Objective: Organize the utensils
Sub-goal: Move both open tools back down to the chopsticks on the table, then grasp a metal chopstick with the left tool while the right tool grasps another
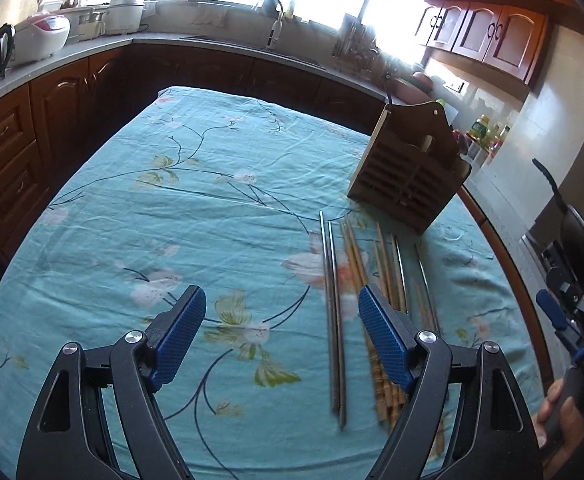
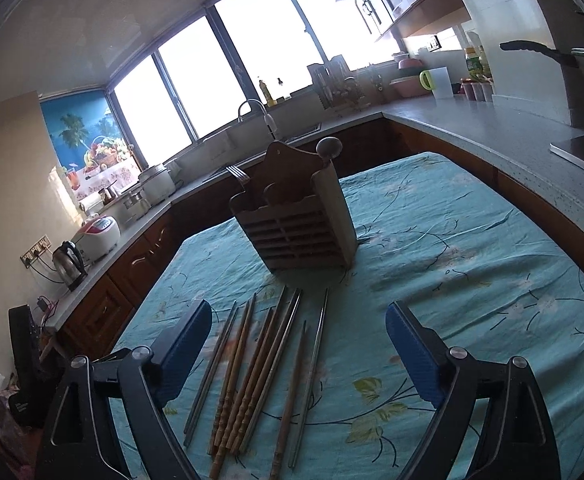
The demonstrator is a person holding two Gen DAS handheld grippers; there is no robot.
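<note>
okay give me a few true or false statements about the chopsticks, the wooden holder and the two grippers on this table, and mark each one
1. The chopsticks lie flat on the tablecloth. True.
2. The wooden holder has tipped onto its side. False: it stands upright beyond the chopsticks.
3. The right gripper clamps a chopstick. False: it is open, holding nothing.
4. A fork sticks up from the holder. True.
5. The left gripper is empty. True.
6. All chopsticks are metal. False: some are wooden.

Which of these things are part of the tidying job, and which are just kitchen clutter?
Part of the job:
- metal chopsticks
- wooden chopsticks
- wooden utensil holder
- fork already in it

Just lying about:
- electric kettle
- rice cooker
- tap
- frying pan
</note>
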